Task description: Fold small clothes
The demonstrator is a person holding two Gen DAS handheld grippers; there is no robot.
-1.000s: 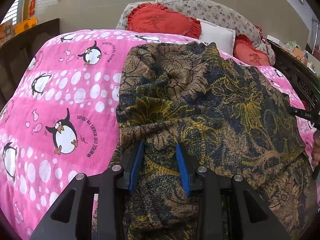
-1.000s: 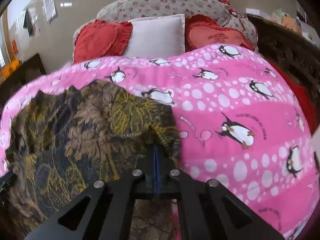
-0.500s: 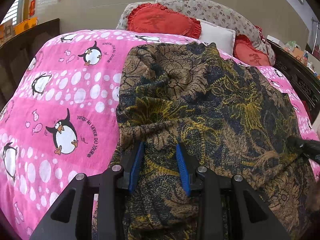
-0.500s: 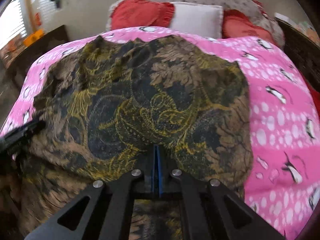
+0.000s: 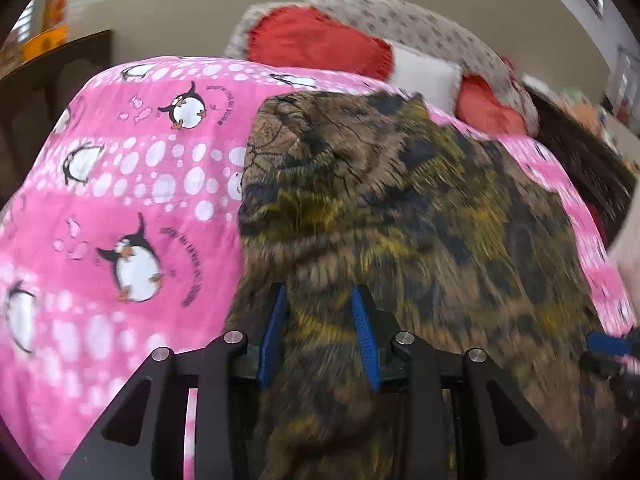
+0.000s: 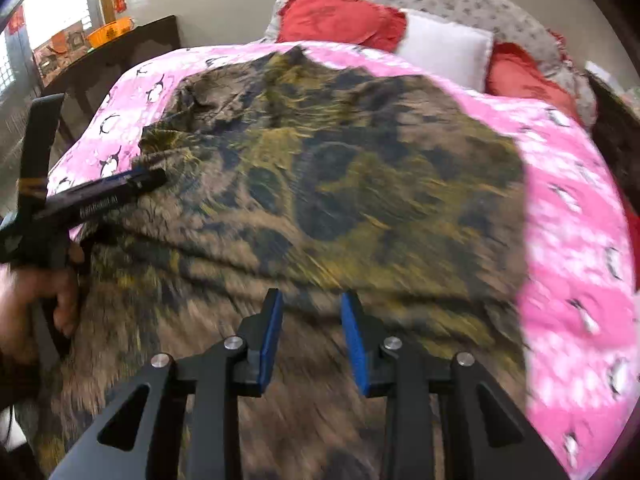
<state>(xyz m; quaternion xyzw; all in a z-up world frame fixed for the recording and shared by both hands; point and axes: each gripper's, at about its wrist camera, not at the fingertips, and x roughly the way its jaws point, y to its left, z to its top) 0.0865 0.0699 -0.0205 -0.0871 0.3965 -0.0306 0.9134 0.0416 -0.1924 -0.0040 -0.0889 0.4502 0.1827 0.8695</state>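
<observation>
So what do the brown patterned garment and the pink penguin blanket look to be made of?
Garment: seemingly thin woven fabric, matte, with a brown, black and yellow print; it drapes in soft creases. Blanket: probably plush fleece, matte with a slightly fuzzy look; blur leaves that open.

A bed with a pink penguin blanket (image 5: 132, 184) carries a brown patterned garment (image 6: 320, 184) and pillows (image 6: 444, 52) at its head.

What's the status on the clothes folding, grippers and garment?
Left gripper shut on brown-and-yellow patterned fabric garment. Right gripper jaws just opened, nothing pinched, garment below. Garment spread on pink penguin-print blanket, not yet folded small. Nothing in the way.
</observation>
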